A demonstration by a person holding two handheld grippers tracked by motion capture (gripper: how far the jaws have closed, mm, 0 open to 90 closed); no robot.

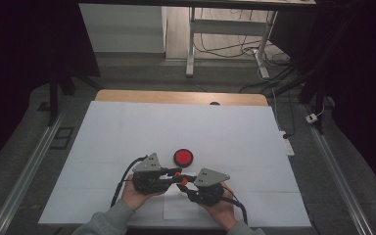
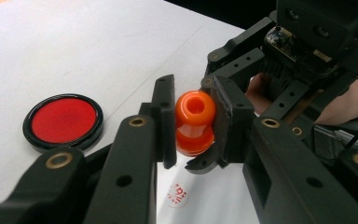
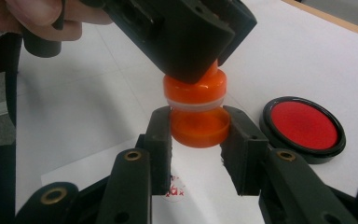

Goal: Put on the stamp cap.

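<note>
Your stamp [image 1: 180,178] hangs between both grippers above the paper [image 1: 176,209]; ink pad [image 1: 182,157] just behind.

Glossy orange stamp [image 3: 196,105] held upright above paper [image 3: 205,191], cap at its base.

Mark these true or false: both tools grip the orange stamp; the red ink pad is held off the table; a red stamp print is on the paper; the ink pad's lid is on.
1. Both tools grip the orange stamp. True: the left tool clamps its upper knob, the right tool its lower part.
2. The red ink pad is held off the table. False: it lies on the white table cover, beyond the tools.
3. A red stamp print is on the paper. True.
4. The ink pad's lid is on. False: its red surface lies uncovered.
</note>
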